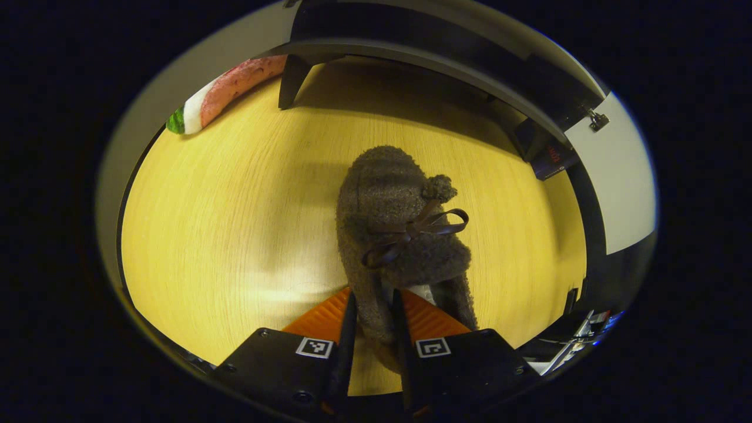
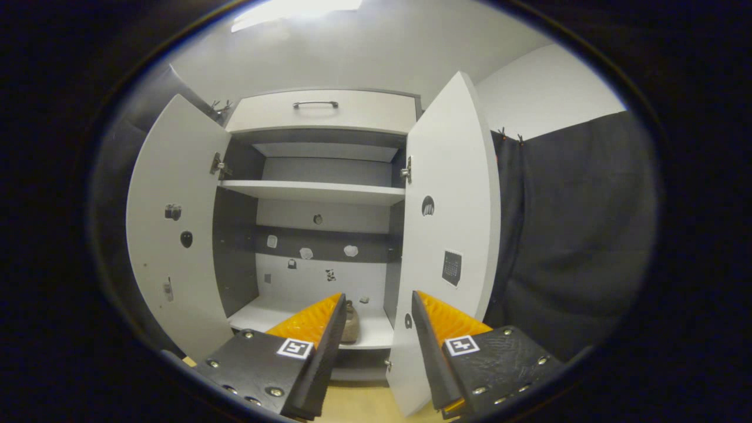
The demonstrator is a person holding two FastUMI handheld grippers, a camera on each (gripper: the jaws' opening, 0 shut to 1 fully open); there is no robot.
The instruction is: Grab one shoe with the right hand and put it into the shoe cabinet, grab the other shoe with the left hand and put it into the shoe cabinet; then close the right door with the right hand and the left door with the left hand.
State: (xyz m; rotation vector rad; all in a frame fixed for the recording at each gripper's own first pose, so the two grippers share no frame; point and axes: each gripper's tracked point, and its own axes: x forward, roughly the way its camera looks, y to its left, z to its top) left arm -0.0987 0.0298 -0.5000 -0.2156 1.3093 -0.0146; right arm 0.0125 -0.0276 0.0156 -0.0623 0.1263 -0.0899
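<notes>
A: Left gripper view, layout?
B: Shoe [image 1: 399, 235] on the wooden floor [image 1: 235, 223], heel end between the left gripper [image 1: 373, 329] fingers, toe pointing away toward the cabinet base [image 1: 446, 64] at the far edge. Plush toy [image 1: 226, 94] at the far-left edge, beside a cabinet leg [image 1: 291, 82].
A: Right gripper view?
B: Shoe cabinet [image 2: 320, 194] straight ahead, left door [image 2: 176, 223] and right door [image 2: 449, 235] swung open. Drawer [image 2: 320, 111] on top, shelf [image 2: 311, 191] below it. Other shoe [image 2: 350, 323] on the bottom shelf [image 2: 264, 314], behind the right gripper [image 2: 376, 329]. Right door's edge stands between the fingers.

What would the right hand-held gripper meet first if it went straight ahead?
Probably the edge of the open right door, which stands just ahead of the open right hand-held gripper; depth is uncertain.
</notes>
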